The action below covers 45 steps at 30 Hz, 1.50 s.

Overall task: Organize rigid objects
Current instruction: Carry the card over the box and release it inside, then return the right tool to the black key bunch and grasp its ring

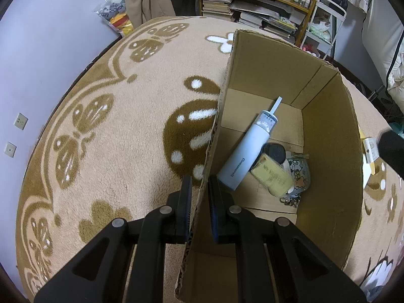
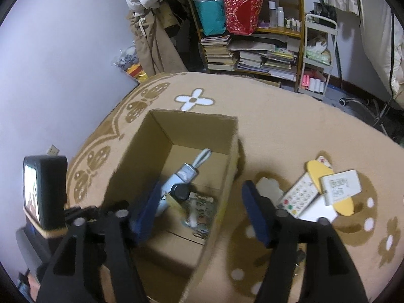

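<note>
With the left gripper pinching the cardboard box wall steady, the spread right gripper should reach the remote beside the box.

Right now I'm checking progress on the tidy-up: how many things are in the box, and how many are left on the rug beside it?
In the box: 4
On the rug beside it: 4
Total: 8

the cardboard box is matt brown corrugated board with rough torn edges. the rug beneath is fuzzy pile cloth. the pale blue bottle inside looks smooth plastic.
</note>
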### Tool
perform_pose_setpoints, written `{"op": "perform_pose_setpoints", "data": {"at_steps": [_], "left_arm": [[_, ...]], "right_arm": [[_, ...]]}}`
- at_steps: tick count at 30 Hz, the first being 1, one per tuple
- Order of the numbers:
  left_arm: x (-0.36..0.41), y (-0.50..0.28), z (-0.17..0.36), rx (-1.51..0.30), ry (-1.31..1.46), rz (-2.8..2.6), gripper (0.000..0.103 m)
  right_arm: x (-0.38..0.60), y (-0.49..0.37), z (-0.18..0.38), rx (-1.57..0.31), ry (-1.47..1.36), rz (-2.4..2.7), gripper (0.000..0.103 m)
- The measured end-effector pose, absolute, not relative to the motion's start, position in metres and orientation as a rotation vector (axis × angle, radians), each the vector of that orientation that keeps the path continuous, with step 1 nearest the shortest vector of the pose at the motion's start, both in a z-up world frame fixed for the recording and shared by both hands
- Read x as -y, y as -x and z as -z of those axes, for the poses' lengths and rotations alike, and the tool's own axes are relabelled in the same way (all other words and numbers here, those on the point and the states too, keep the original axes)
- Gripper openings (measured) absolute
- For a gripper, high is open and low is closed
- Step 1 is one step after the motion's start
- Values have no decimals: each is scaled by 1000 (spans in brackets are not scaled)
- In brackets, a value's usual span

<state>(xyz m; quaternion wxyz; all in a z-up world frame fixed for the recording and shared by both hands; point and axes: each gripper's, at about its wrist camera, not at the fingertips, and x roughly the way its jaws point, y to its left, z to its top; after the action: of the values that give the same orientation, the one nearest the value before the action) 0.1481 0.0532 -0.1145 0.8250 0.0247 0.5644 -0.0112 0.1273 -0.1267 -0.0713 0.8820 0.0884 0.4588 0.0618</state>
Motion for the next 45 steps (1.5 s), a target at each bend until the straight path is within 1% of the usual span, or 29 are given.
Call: {"op": "perform_pose_setpoints", "data": {"at_steps": [1, 3, 6, 13, 21, 37, 45], "left_arm": [[-53, -148, 115, -1200, -53, 24, 12], [-52, -148, 114, -1199, -60, 22, 12], [-51, -148, 114, -1200, -67, 19, 12], [-49, -148, 114, -1199, -81, 15, 12], [-49, -148, 114, -1199, -93, 12, 12], [-54, -149, 114, -1202, -89, 16, 12], [-52, -148, 115, -1203, -96, 15, 12]], "right_arm": [[130, -123, 70, -954, -179, -120, 88], [138, -118, 70, -952, -187, -107, 93], [156, -109, 72, -953, -232, -72, 95], [197, -90, 100, -970, -306, 8, 95], [227, -74, 153, -1080, -346, 116, 95], [233, -73, 202, -1159, -320, 173, 95], [237, -75, 210, -1177, -311, 192, 94]]}}
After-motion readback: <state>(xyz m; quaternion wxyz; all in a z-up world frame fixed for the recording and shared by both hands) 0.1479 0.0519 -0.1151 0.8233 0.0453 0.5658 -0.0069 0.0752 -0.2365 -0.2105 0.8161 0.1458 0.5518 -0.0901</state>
